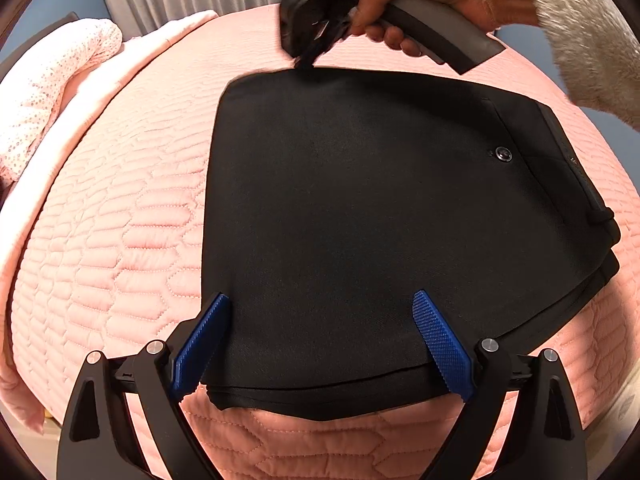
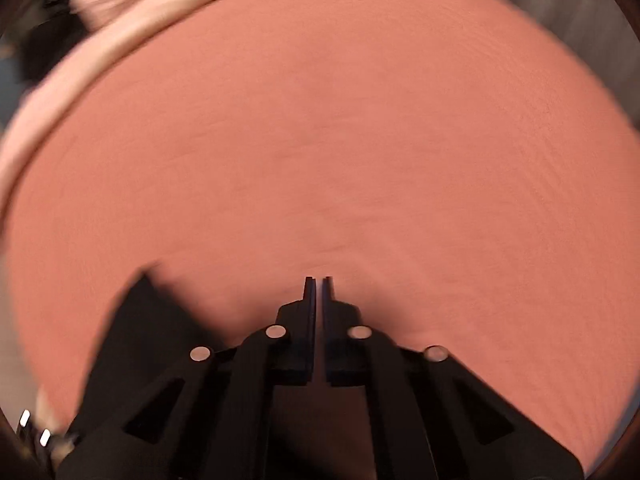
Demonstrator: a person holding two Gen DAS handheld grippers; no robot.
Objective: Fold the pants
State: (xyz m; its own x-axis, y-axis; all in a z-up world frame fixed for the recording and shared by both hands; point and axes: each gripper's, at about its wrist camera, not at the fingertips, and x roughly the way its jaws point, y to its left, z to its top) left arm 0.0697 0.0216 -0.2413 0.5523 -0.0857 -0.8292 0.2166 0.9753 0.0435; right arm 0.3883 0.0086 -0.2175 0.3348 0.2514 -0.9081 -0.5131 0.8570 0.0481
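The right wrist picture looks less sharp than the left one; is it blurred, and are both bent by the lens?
Right wrist view: motion blur smears the pink quilt. Left wrist view: sharp, black pants and stitching crisp. Both: fisheye bulge, dark corners.

Black pants [image 1: 360, 216], plain, one small dark shiny button [image 1: 503, 154], between and beyond the left gripper [image 1: 322, 340] jaws. Finger pads [image 1: 442, 346] blue, knurled; frames black. Pink bedspread [image 1: 120, 240], quilted in elongated hexagons, under the jaws. Left of them, a pale pink dotted pillow [image 1: 52, 92]. Sleeve [image 1: 592, 32] fuzzy off-white.
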